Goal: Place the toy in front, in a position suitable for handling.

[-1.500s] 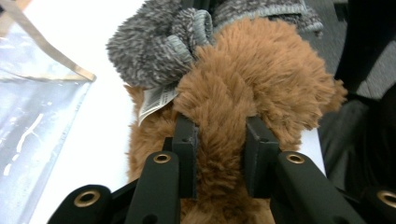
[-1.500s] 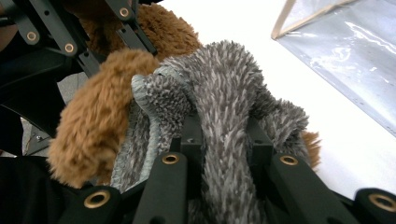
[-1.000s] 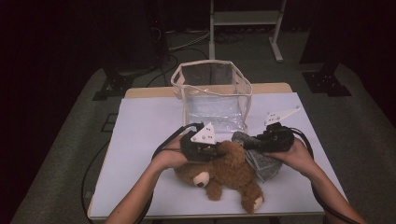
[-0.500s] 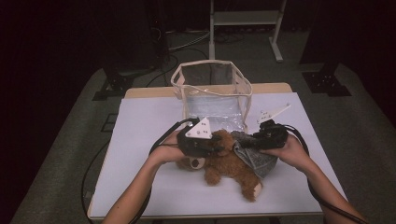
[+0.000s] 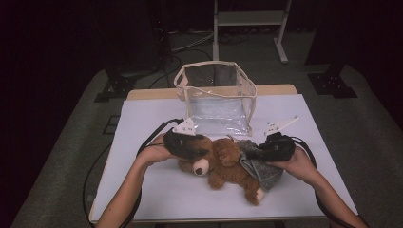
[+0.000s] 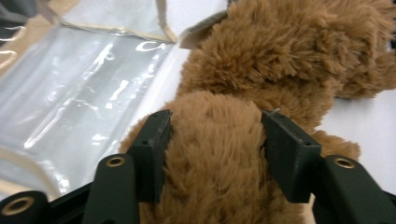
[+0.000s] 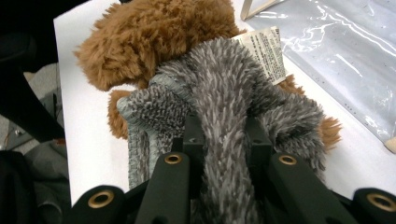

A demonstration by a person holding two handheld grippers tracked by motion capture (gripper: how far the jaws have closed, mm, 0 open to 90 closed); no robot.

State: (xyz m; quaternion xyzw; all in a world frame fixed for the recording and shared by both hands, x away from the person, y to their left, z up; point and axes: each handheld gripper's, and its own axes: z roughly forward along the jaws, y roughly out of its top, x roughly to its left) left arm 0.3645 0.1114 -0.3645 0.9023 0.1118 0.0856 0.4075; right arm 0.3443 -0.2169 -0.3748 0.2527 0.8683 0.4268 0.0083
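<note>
Teddy lowered to the table, left grip easing

My left gripper (image 5: pixel 190 148) has slid leftward along the teddy bear (image 5: pixel 223 159) and its jaws have just been opening, fur bulging between the pads — I reckon it's letting go. My right gripper (image 5: pixel 271 149) stays pinched on the grey knit garment (image 7: pixel 224 98). The shaggy brown bear lies before the clear bag (image 5: pixel 216 95).

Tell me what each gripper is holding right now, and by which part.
The left gripper clamps the brown teddy bear around its head; its jaws have just been opening slightly. The right gripper pinches a fold of the grey fuzzy cloth.
</note>
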